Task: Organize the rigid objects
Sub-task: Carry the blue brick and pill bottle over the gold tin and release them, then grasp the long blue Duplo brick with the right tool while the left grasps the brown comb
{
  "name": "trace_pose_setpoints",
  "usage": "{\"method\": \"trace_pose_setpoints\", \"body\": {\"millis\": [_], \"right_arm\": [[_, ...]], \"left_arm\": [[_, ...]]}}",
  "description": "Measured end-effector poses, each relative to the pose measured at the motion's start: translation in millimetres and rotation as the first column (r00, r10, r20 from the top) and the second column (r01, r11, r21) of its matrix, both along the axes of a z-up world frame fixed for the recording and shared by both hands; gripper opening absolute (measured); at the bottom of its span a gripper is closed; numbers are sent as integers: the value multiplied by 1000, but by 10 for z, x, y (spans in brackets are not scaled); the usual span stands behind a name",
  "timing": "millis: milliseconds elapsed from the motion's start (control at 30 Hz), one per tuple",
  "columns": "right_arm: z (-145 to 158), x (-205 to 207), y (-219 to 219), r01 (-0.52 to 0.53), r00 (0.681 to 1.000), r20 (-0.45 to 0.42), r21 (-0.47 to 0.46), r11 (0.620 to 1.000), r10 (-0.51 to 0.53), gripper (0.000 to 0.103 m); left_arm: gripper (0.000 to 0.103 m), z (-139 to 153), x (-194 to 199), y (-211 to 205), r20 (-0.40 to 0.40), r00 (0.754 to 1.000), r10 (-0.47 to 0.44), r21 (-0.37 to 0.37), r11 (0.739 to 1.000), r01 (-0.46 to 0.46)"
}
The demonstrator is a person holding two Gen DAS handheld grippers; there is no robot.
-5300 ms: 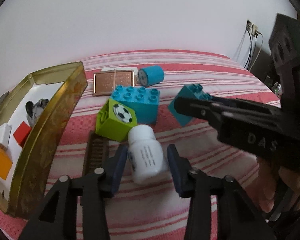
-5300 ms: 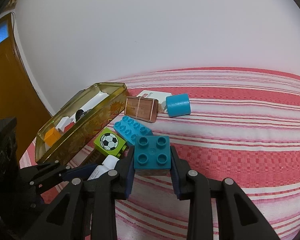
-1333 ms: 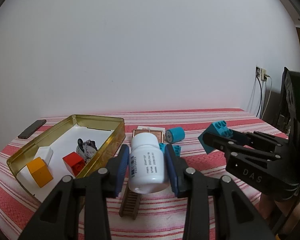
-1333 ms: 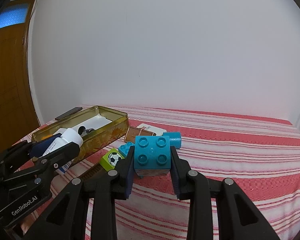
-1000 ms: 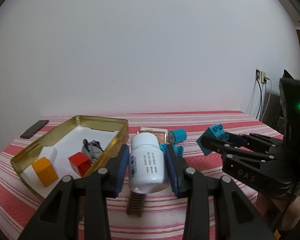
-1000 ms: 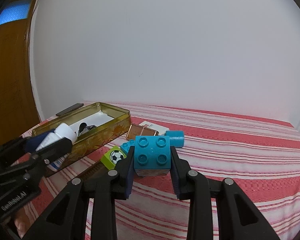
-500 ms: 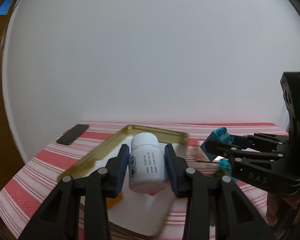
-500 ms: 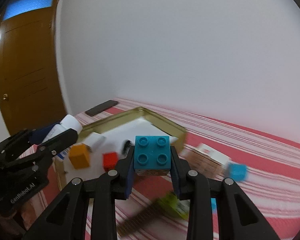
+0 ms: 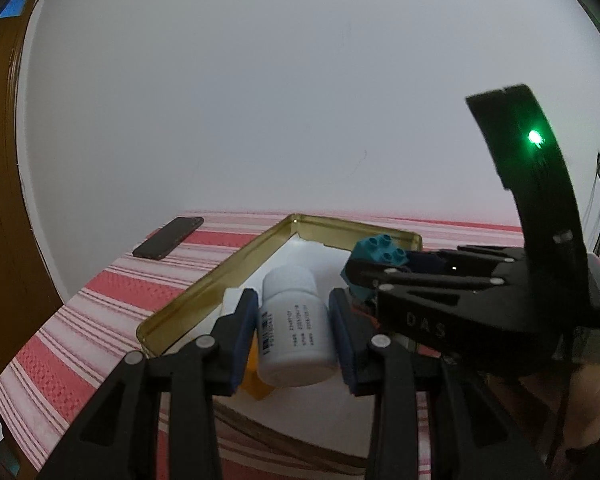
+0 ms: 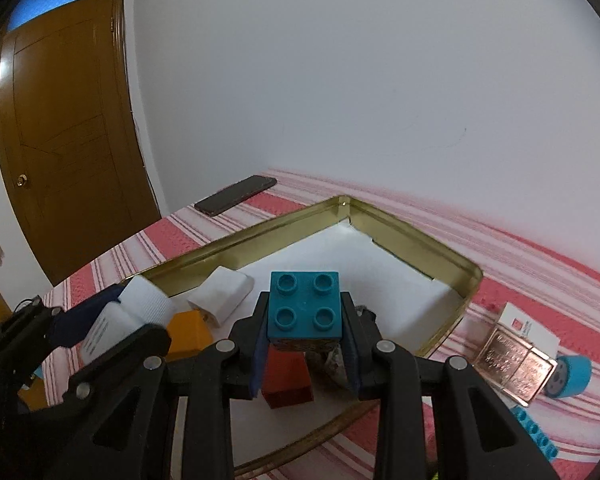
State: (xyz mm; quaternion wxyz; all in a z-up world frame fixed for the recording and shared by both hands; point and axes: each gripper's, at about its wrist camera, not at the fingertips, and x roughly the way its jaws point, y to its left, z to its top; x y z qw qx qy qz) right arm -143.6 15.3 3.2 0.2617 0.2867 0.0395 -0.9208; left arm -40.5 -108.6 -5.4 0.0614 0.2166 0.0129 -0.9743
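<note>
Two handheld grippers hang above an open gold tin (image 10: pixel 456 258) on a table covered in a red-and-white striped cloth (image 10: pixel 540 264), each with a piece ready to go in. The left gripper (image 9: pixel 294 322) is clamped on a white pill bottle (image 9: pixel 294 332), the pads pressed to its sides and the cap pointing away from the camera, so the bottle's long axis runs along the fingers. The right gripper (image 10: pixel 305 338) is closed on a teal four-stud brick (image 10: pixel 305 308), studs up.

What the next move likely turns on is where each load sits relative to the tin's white-lined floor. Seen from the right wrist, the brick hangs above the middle of the tin, with a red block (image 10: pixel 286 376) directly beneath it and bare lining farther ahead. The bottle sits over the tin's left end, near an orange block (image 10: pixel 188 334) and a white block (image 10: pixel 222 294). The right gripper looks nearer to the free space; the left has occupied floor below it.

Outside the tin, well to the right, lie a copper-coloured case (image 10: pixel 512 360), a blue cylinder (image 10: pixel 570 376) and another blue brick (image 10: pixel 538 436). A dark phone (image 10: pixel 236 195) rests beyond the tin.
</note>
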Motion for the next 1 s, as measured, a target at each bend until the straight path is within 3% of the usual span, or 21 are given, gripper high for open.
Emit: {"method": "trace_pose_setpoints", "body": {"millis": [33, 133, 200, 267, 367, 667, 1000], "right_arm": [[-27, -26, 0, -10, 1000, 15, -11, 1000, 10, 34], [-70, -105, 15, -35, 998, 42, -49, 998, 37, 41], [-53, -87, 39, -37, 999, 35, -63, 997, 40, 62], [-10, -27, 116, -42, 999, 11, -86, 995, 44, 67], [26, 59, 286, -29, 1000, -15, -92, 995, 27, 67], [-39, 190, 1263, 147, 987, -57, -97, 984, -153, 69], [-166, 164, 1879, 259, 965, 15, -190, 947, -261, 69]], "left_arm": [[36, -10, 9, 18, 6, 995, -96, 2, 995, 96], [38, -46, -39, 16, 31, 996, -79, 10, 997, 79], [55, -26, -11, 17, 25, 998, -65, 11, 998, 65], [75, 4, 46, 37, 6, 999, -51, -2, 999, 51], [85, 59, 151, 91, -12, 999, -45, -9, 999, 45], [86, 159, 415, 622, -34, 987, -159, -34, 987, 158], [86, 78, 386, 1198, 43, 957, -288, -78, 954, 290]]}}
